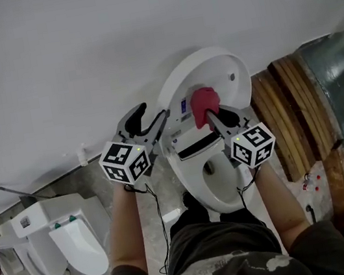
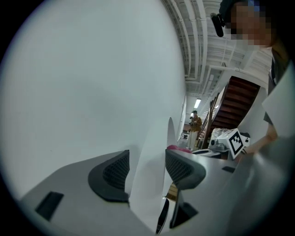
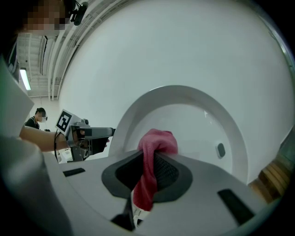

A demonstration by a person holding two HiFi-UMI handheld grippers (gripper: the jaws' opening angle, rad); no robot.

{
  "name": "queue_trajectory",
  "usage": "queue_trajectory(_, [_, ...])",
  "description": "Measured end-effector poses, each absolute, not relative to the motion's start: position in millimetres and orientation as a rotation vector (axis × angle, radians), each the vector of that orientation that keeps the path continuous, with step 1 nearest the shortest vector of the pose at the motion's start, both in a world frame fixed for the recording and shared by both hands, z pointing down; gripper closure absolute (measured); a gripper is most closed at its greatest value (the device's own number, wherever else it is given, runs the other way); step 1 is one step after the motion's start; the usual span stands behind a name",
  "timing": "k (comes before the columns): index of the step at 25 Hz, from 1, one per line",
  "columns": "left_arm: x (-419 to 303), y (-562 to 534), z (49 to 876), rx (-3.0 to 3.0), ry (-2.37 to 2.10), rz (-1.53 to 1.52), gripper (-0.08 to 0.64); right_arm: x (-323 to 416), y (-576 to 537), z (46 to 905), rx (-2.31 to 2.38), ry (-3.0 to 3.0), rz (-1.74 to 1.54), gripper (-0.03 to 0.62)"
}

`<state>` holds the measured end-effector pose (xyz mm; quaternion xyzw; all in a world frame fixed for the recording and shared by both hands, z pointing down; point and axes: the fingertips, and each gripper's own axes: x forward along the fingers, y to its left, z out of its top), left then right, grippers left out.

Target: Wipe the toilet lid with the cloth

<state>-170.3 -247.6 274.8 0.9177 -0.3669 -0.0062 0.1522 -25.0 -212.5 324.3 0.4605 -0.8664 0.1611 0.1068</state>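
Head view, item one: pink cloth [image 1: 205,103], bunched, set before the inner face of the raised toilet lid [image 1: 220,66], low on that face; I cannot tell whether it touches. Item two: right gripper [image 1: 211,115], clenched on the cloth. In the right gripper view I see the fabric pinched between the two dark pads, a wad standing above them and a tail hanging below. Item three: left gripper [image 1: 154,115], at the lid's left edge. In the left gripper view its jaws stand apart, released, with the lid's thin white rim upright between the pads and nothing gripped. Item four: toilet bowl [image 1: 197,185], open, white, directly below the lid and between my operator's forearms. Item five: plain pale wall [image 1: 76,45] behind the lid. Item six: stack of wooden planks [image 1: 289,113], just right of the toilet. Item seven: a second white toilet [image 1: 59,242], lower left, well apart. Item eight: a person [image 2: 196,122] standing far off, small, beside a dark staircase [image 2: 237,99].
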Motion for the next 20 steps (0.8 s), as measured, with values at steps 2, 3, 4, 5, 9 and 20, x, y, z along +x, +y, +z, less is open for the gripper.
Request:
queue_trajectory(2, [-166,-246,271,2.662,-0.983,-0.021,0.310,-24,-215,326,1.367,-2.545,0.481,0.549])
queue_trajectory(3, [-163,-245,269,2.678,-0.957,-0.016,0.308,-23,-216,326,1.374,-2.544,0.486,0.549])
queue_trajectory(4, [-159,-245,268,2.692,-0.941,-0.006,0.308,-22,-217,326,1.379,-2.544,0.491,0.549])
queue_trajectory(5, [-156,-247,268,2.703,-0.932,0.005,0.308,-21,-217,325,1.384,-2.544,0.493,0.549])
queue_trajectory(9, [-143,-255,271,2.716,-0.894,0.042,0.296,-18,-220,323,1.395,-2.539,0.491,0.549])
queue_trajectory(20, [-134,-269,275,2.704,-0.933,0.053,0.295,-14,-216,324,1.390,-2.543,0.505,0.549])
